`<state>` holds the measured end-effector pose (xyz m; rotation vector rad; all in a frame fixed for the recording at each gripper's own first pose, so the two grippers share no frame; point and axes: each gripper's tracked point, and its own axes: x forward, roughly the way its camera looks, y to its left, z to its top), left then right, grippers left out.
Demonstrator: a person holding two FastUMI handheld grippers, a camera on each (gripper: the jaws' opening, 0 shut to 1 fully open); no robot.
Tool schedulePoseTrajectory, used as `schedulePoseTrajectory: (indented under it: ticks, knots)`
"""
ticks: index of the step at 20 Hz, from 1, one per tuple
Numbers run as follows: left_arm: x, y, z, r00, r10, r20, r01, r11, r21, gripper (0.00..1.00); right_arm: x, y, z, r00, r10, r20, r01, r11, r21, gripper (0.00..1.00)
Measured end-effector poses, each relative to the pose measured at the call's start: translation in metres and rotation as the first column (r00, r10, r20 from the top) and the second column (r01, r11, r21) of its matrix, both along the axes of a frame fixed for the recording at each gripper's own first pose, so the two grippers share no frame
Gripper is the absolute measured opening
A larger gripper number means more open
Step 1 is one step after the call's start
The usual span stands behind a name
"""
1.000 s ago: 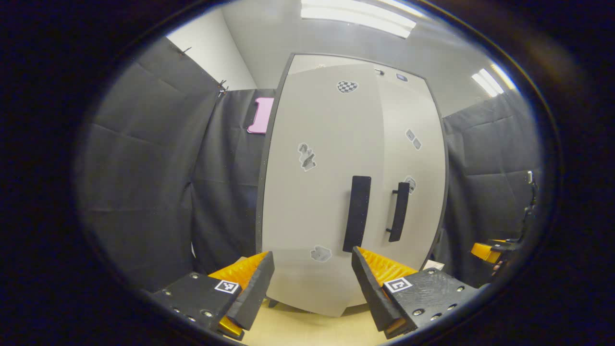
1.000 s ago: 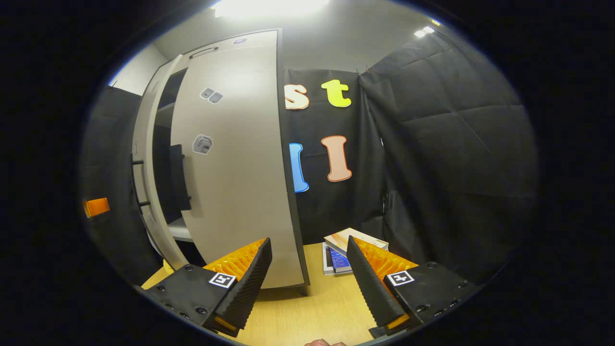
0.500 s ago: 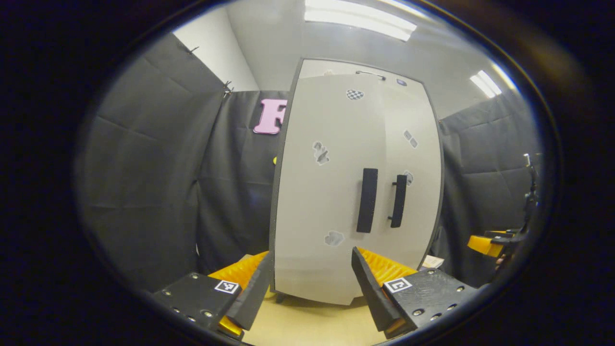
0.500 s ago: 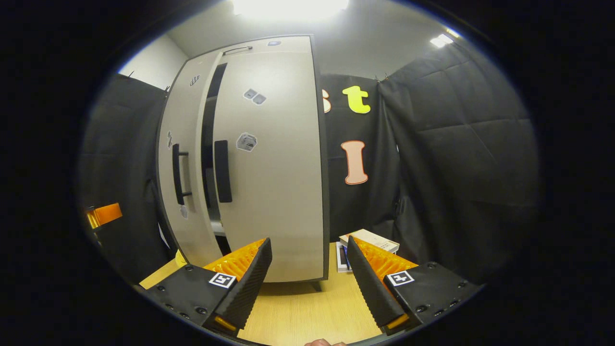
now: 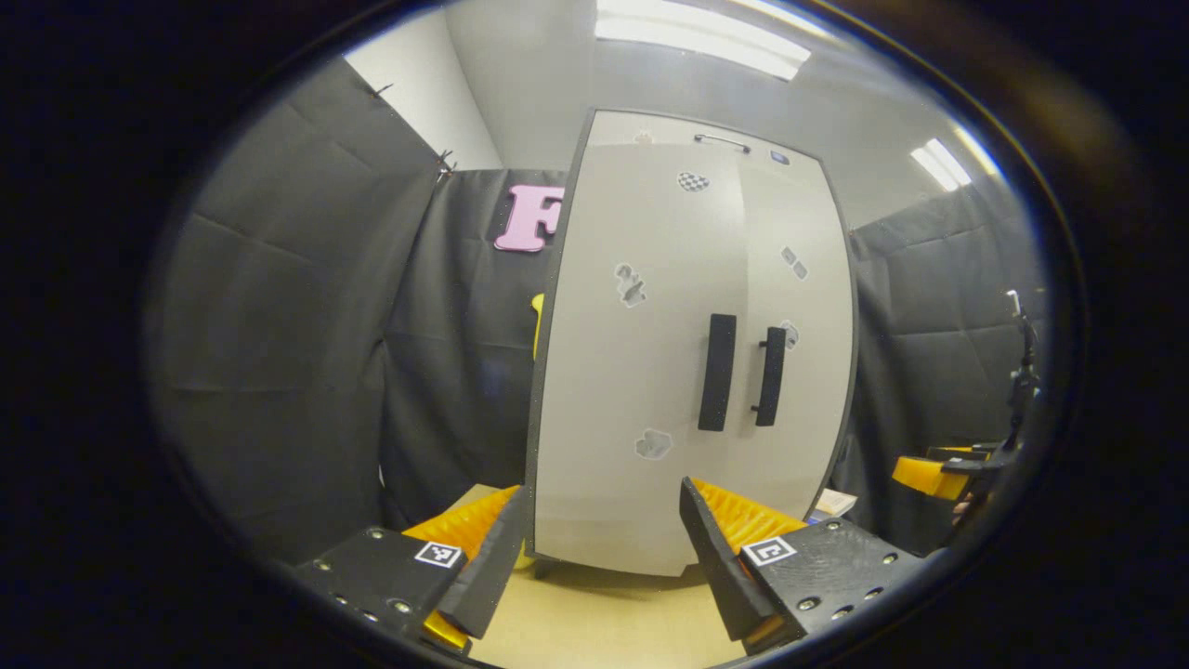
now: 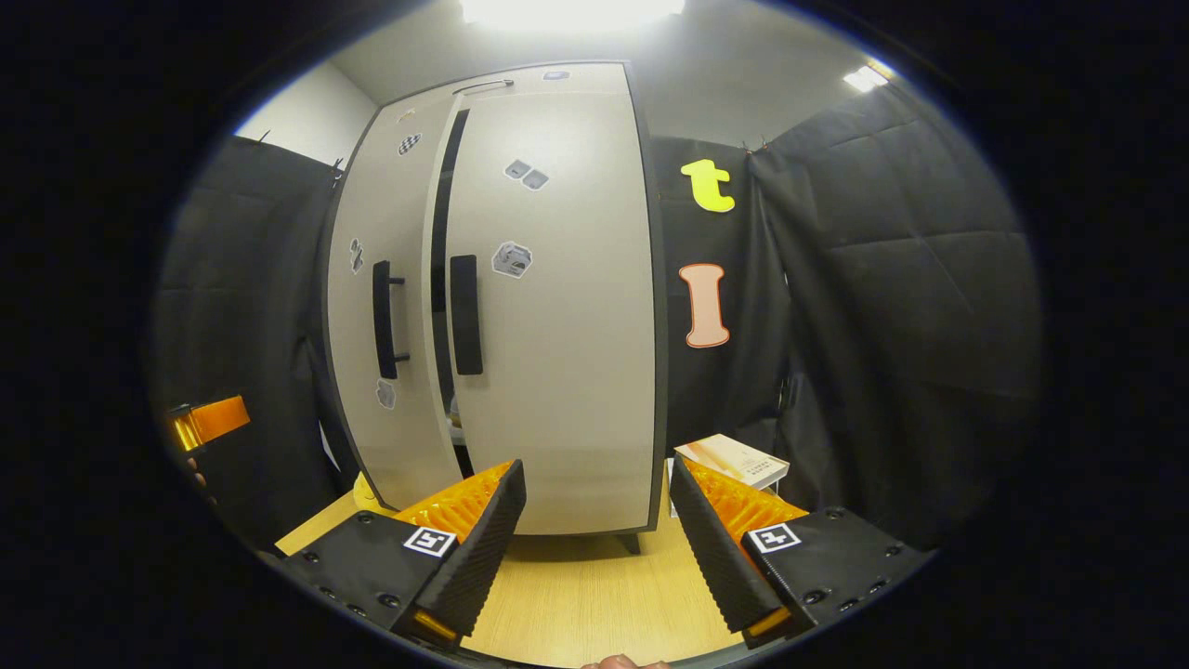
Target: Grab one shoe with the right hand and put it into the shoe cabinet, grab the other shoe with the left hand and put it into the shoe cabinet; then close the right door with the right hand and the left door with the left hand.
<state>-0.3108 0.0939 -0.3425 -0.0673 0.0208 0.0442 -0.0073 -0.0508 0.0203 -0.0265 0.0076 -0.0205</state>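
Your left tongs [image 5: 594, 548] and right tongs [image 6: 594, 539] are both apart and hold nothing. The shoe cabinet [image 6: 557, 307] stands on the table [image 6: 594, 604]; I judge the shoes are inside. In the right gripper view a dark gap remains between the doors, so push them fully closed.

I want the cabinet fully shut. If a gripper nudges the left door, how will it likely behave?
The left door is a flat rigid panel, so it probably swings rather than flexes. A dark gap beside the right door suggests it has travel left. The tall cabinet on small feet might rock under a hard shove.
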Motion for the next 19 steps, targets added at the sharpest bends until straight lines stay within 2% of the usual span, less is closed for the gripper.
schedulePoseTrajectory:
  ticks: [1,5,6,7,13,19]
  knots:
    - [0.0,0.002,0.001,1.0,0.003,0.002,-0.003,1.0,0.002,0.93,0.001,0.0,-0.001,1.0,0.002,-0.006,-0.002,1.0,0.003,0.98]
    - [-0.002,0.012,0.006,0.999,0.03,0.02,-0.03,1.0,-0.003,0.93,0.004,-0.001,0.002,1.0,0.008,-0.001,-0.008,1.0,0.0,0.98]
    - [-0.001,0.014,0.005,0.999,0.033,0.021,-0.033,0.999,-0.006,0.96,0.005,-0.003,0.002,1.0,0.003,0.003,-0.003,1.0,-0.005,0.98]
    - [0.0,0.016,0.003,0.999,0.039,0.019,-0.038,0.999,-0.008,0.93,0.005,-0.004,0.002,1.0,0.002,0.003,-0.002,1.0,-0.004,0.98]
    - [0.003,0.028,-0.003,0.996,0.085,0.007,-0.085,0.996,-0.018,0.93,0.011,-0.004,0.007,1.0,-0.002,0.006,0.002,1.0,-0.008,0.98]
    - [0.006,0.032,-0.005,0.996,0.092,0.022,-0.091,0.995,-0.032,0.93,0.009,-0.012,0.001,1.0,-0.022,0.001,0.022,0.999,-0.026,0.98]
